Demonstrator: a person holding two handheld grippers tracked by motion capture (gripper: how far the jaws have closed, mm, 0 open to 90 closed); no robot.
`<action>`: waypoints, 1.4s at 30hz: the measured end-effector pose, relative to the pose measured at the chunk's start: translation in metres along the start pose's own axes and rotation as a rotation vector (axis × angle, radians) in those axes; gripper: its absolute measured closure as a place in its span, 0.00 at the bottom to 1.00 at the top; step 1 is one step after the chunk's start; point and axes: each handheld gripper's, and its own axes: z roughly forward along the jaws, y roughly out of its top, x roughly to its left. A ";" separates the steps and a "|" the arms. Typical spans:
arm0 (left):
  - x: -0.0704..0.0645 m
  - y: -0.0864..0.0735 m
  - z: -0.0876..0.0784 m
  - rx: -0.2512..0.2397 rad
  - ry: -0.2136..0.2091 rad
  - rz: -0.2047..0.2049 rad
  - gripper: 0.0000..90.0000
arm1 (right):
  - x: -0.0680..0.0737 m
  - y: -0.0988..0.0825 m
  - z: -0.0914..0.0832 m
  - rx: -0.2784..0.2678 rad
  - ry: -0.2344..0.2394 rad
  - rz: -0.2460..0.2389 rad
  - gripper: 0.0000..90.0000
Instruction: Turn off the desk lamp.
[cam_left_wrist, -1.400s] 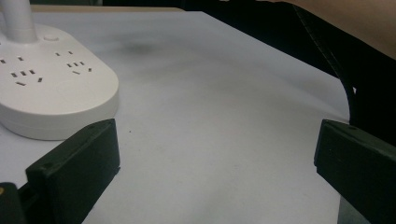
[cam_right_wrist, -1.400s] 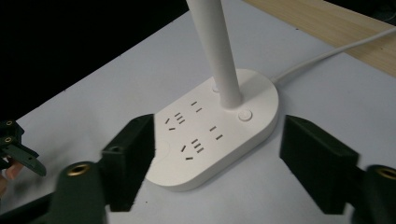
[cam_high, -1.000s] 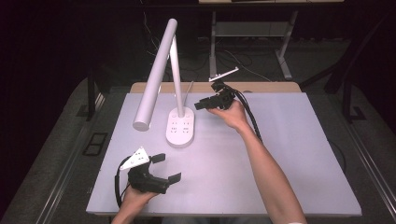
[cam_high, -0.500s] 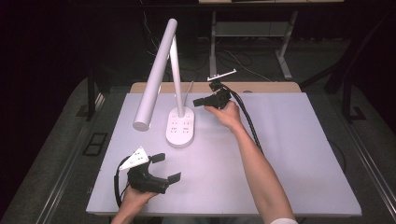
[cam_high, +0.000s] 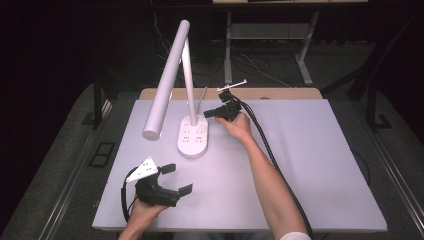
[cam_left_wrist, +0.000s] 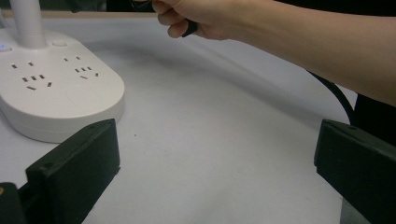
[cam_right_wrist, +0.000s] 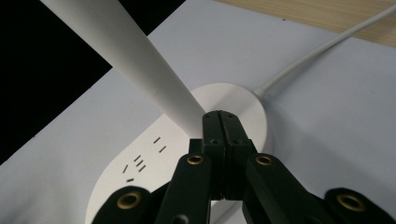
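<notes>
Right gripper (cam_high: 209, 114): jaws pressed together, nothing between them, tips over the lamp (cam_high: 172, 75) base (cam_high: 192, 141), right by the foot of the stem (cam_right_wrist: 126, 51). In the right gripper view the closed tips sit just in front of the stem where it meets the base; can't tell if they touch it. Versus a second ago it has swung left: it was off to the right of the base, pointing away, now it points at the stem. Half a second ago it was already partway there.

Left gripper (cam_high: 175, 179): jaws wide apart, holding nothing, near edge of the table (cam_high: 310, 165), well clear of the base. No change from the earlier frames.

Lamp stands at the back-left of the table, unmoved, head tilted down to the left. Base has socket slots (cam_left_wrist: 35, 80) on top, nothing plugged in. White cord (cam_right_wrist: 327, 46) runs from the back of the base toward the wooden strip (cam_high: 280, 93) at the far edge.

Right hand (cam_left_wrist: 205, 18) and forearm cross the left gripper view above the table. No containers.
</notes>
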 end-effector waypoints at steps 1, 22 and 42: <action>0.000 0.000 0.000 0.001 0.000 0.000 0.00 | 0.000 -0.001 0.003 0.004 -0.005 0.004 1.00; 0.001 0.000 0.001 0.002 0.001 0.000 0.00 | -0.009 -0.012 0.029 0.030 0.009 0.042 1.00; 0.001 0.000 0.001 0.002 0.004 -0.004 0.00 | -0.002 -0.013 0.031 0.030 -0.009 0.004 1.00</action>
